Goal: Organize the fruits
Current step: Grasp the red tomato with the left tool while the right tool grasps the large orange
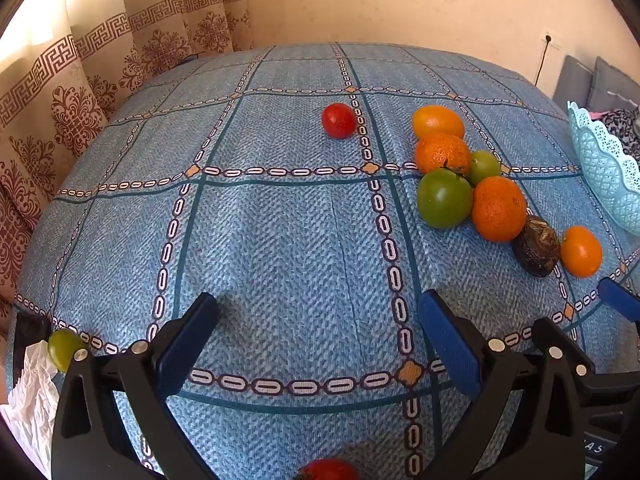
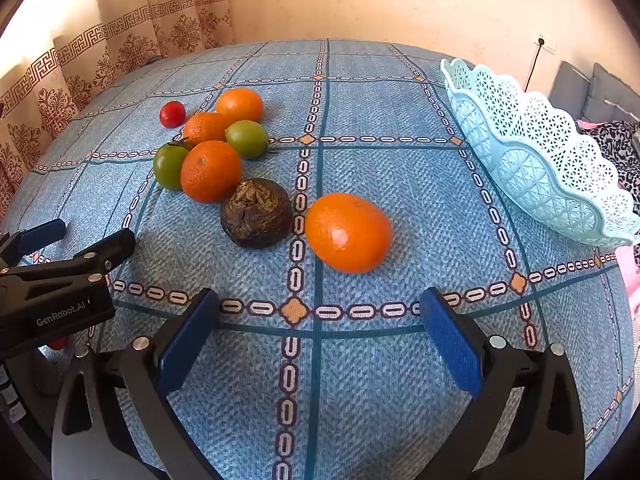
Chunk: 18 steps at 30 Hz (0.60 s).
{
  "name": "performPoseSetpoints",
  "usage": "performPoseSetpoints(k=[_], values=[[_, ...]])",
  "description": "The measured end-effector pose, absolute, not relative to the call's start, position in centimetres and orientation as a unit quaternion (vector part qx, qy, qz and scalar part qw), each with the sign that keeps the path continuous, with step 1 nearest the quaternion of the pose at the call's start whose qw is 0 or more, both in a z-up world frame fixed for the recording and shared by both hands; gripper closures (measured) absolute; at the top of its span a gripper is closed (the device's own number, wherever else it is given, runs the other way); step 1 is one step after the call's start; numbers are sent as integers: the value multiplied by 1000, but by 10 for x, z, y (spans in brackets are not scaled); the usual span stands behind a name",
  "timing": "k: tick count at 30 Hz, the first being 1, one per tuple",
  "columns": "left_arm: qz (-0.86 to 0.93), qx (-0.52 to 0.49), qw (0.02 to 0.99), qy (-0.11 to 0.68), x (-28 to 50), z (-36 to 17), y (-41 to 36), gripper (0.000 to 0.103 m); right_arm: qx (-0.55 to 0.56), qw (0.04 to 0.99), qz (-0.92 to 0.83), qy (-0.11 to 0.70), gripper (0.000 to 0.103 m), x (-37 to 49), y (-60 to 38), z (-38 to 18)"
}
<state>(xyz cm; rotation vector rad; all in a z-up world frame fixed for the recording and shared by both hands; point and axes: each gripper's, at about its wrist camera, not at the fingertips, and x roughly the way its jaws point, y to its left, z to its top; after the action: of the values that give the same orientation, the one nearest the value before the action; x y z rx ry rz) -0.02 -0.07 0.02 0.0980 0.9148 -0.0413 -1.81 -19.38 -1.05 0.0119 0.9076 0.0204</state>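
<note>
- Two pairs of tongs hang low over a tabletop (image 2: 400,360) covered by a blue checked cloth, each pointing forward across it.
- Left tongs (image 1: 318,340): blue pads spread wide apart, nothing between them, bare cloth below. They sit just beside the right pair, whose blue fingertip (image 1: 618,300) shows at the right edge of the left wrist view.
- Right tongs (image 2: 320,334): pads likewise wide apart and empty, aimed at the nearest orange (image 2: 348,232), which lies apart from them.
- Pale blue lattice basket (image 2: 532,152) stands tilted at the right edge of the tabletop, well apart from the fruit.
- Fruit cluster left of centre: three more oranges touching one another, including a large one (image 2: 211,171); a dark wrinkled fruit (image 2: 256,213) against it; two green tomatoes (image 2: 170,166) (image 2: 247,139).
- Small red tomato (image 2: 172,114) lies at the cluster's far side.
- Another green tomato (image 1: 64,349) rests near the tabletop's left edge, beside crumpled white paper (image 1: 34,400).
</note>
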Motion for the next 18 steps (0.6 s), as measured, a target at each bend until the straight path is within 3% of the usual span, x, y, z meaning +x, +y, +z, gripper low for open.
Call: performPoseSetpoints(k=[18], values=[[-8, 19, 903, 429, -3, 9, 13, 5, 36, 908, 15, 417, 2, -24, -204, -1]])
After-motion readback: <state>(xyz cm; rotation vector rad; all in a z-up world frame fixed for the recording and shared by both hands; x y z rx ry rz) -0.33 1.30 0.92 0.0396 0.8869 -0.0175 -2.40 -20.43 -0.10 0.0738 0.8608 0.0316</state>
